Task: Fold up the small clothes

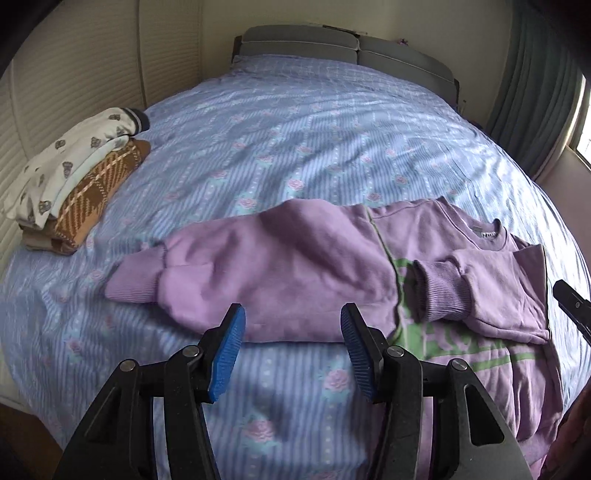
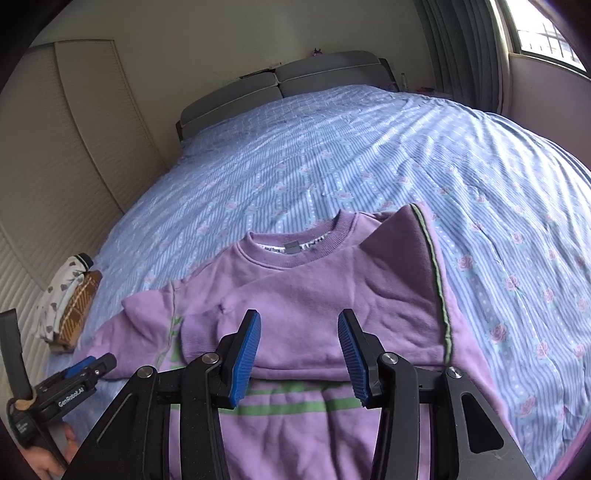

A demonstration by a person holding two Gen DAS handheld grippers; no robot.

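A purple sweatshirt (image 1: 295, 258) with green print lies flat on the bed, neck toward the headboard. One sleeve (image 1: 439, 291) is folded across the chest; the other sleeve (image 1: 147, 277) stretches out to the left. In the right wrist view one side of the sweatshirt (image 2: 314, 288) is turned in, showing its darker inside (image 2: 399, 251). My left gripper (image 1: 292, 314) hovers open just in front of the outstretched sleeve, nothing between its blue pads. My right gripper (image 2: 299, 315) stands open over the chest, holding nothing. The left gripper (image 2: 92, 363) also shows at the lower left there.
A stack of folded clothes (image 1: 74, 184), white print on brown plaid, sits at the bed's left edge. The blue floral bedcover (image 1: 295, 129) spreads back to a grey headboard (image 1: 332, 48). Wardrobe doors (image 1: 74, 74) stand left, a curtained window (image 2: 535, 33) right. A hand (image 2: 48, 461) holds the left gripper.
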